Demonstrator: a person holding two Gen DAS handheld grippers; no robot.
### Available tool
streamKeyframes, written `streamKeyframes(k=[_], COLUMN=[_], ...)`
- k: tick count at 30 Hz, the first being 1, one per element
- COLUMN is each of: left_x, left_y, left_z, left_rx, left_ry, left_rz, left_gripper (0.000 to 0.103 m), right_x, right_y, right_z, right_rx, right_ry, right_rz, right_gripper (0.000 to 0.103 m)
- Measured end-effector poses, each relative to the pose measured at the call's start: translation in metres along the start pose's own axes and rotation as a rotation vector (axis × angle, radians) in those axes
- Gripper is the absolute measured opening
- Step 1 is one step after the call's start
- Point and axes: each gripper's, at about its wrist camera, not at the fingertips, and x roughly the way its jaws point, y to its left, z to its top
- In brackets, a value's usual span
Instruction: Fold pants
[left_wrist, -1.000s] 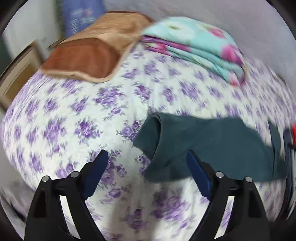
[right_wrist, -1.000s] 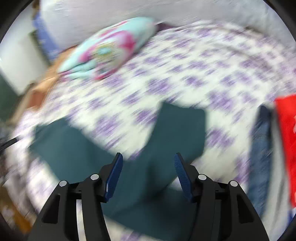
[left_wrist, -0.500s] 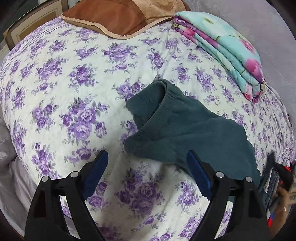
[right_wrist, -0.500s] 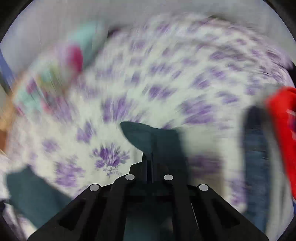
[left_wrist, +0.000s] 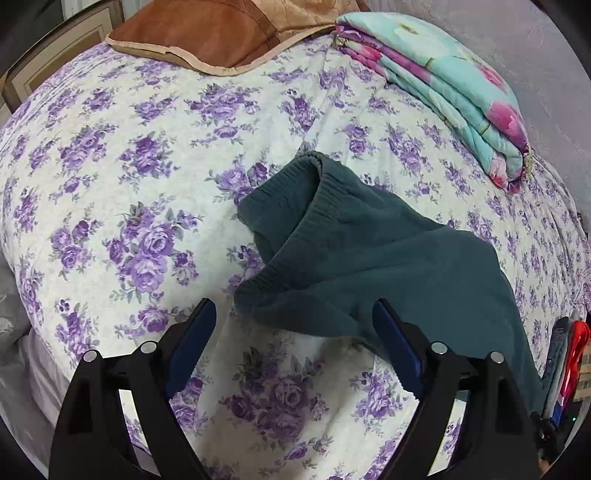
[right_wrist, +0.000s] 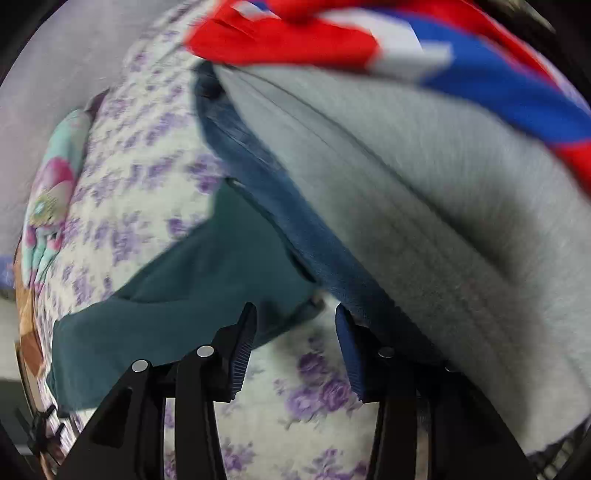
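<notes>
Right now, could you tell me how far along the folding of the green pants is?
Barely begun. The green pants lie spread and rumpled on the floral bedspread, with no neat fold. The left gripper hovers open near the waistband; the right gripper, jaws just opening, holds nothing beside the leg end. All folding remains.

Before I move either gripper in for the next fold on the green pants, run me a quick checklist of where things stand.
1. Left gripper open, nothing between its jaws: ok.
2. Right gripper jaws just reopened, nothing between them: ok.
3. Green pants lying flat: not ok, waistband rumpled and folded over.
4. Bedspread beside the waistband free of other things: ok.
5. Pant leg end clear of the stacked clothes: not ok, it reaches the denim edge.
6. Right view sharp: not ok, blurred.
</notes>
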Motion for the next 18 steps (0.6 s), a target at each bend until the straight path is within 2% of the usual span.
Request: streamKeyframes(k=[2, 5, 9, 12, 14, 18], left_x=[-0.007, -0.014, -0.009, 0.001, 0.009, 0.015], left_y=[0.001, 0.0, -0.001, 0.005, 0.013, 0.023], left_z=[-0.002, -0.007, -0.013, -0.011, -0.006, 0.006], left_rx=[0.009, 0.022, -0.004, -0.089, -0.182, -0.288], left_ry=[-0.014, -0.029, 0.0, 0.017, 0.03, 0.043], left_rz=[0.004, -0.005, -0.047, -0.092, -0.119, -0.152], left_gripper=[0.084, 0.084, 0.084, 0.084, 0.083, 0.083], right_x=[-0.024, -0.04, -0.028, -0.023, -0.019, -0.02], right_y=[0.022, 0.057, 0.1, 0.132, 0.151, 0.168], right_z=[0.001, 0.003, 0.01, 0.012, 0.007, 0.002], right_rx=[-0.111, -0.235, -0.306, -0.352, -0.393, -0.433], right_ry=[-0.096, -0.187, -0.154, -0.134, -0.125, -0.111], right_rz=[-0.004, 0.005, 0.073, 0.116, 0.136, 0.151], right_gripper=[0.045, 0.057, 0.058, 0.058, 0.058, 0.06])
